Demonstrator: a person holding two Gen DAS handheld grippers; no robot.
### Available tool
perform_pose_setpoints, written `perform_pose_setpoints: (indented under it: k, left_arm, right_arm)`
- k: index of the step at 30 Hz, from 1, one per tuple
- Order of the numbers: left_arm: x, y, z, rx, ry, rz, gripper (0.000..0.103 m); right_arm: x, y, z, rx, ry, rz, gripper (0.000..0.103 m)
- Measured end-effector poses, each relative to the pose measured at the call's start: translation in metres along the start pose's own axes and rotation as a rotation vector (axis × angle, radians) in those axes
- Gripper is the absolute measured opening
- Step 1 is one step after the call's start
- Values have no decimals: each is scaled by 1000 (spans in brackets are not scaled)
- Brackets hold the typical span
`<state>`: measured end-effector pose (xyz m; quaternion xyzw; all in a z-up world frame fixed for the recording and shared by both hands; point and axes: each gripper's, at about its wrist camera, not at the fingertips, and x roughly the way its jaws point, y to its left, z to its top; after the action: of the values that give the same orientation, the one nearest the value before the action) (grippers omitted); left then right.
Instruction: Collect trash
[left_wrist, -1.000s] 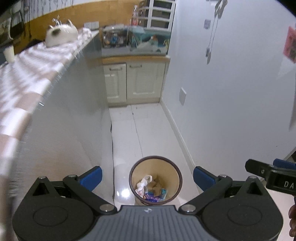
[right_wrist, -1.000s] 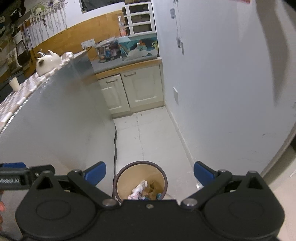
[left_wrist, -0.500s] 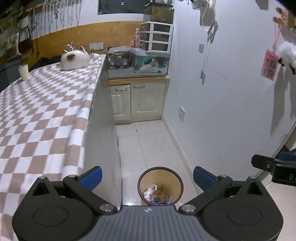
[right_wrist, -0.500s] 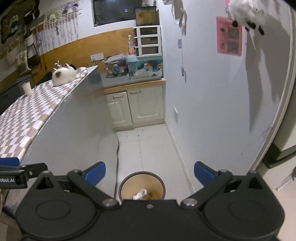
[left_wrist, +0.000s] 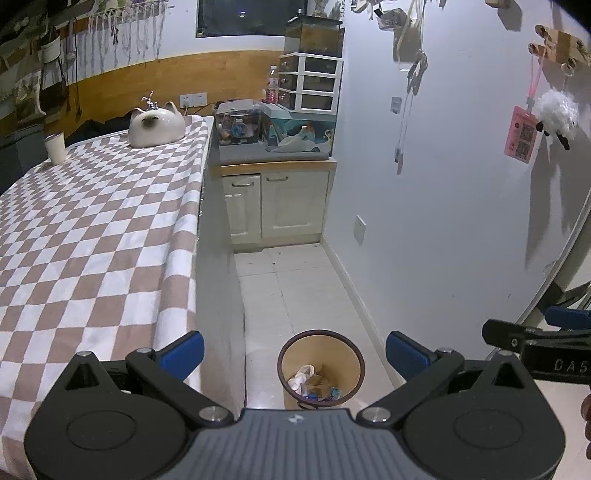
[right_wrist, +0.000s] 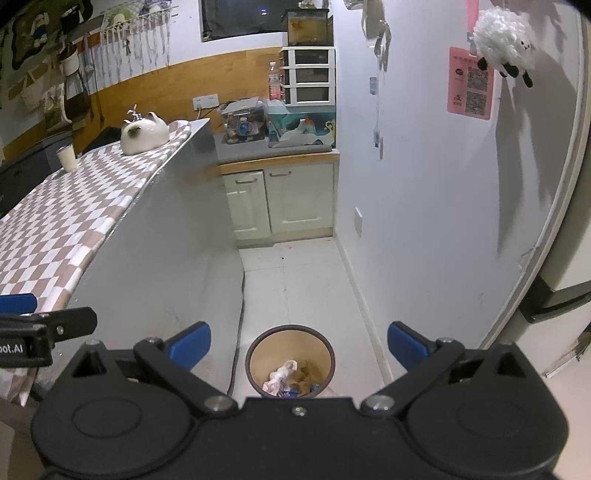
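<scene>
A round tan waste bin (left_wrist: 320, 363) with a dark rim stands on the tiled floor far below, holding crumpled white paper and coloured wrappers (left_wrist: 314, 384). The right wrist view shows the same bin (right_wrist: 290, 365) and its trash (right_wrist: 282, 376). My left gripper (left_wrist: 293, 352) is open, high above the bin, with nothing between its blue pads. My right gripper (right_wrist: 298, 345) is also open and empty, level with the left one. Each gripper's tip shows at the edge of the other's view.
A counter with a brown-and-white checked cloth (left_wrist: 92, 240) runs along the left, carrying a white cat-shaped pot (left_wrist: 157, 123) and a cup (left_wrist: 55, 147). A white wall (left_wrist: 443, 221) closes the right. Cream cabinets (left_wrist: 280, 206) stand at the far end of the narrow aisle.
Both grippers have risen well above the bin, from below counter height to above the checked tabletop. The bin looks smaller and farther down. Both stay open and empty.
</scene>
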<state>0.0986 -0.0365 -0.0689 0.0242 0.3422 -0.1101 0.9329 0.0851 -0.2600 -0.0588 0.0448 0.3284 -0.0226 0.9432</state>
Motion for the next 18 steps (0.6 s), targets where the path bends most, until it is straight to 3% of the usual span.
perform_pose_setpoints:
  k: [18]
  left_arm:
    - [1,35,-31,-41,67,82,103]
  right_arm:
    - [0,8,-22,-3,59,-10,103]
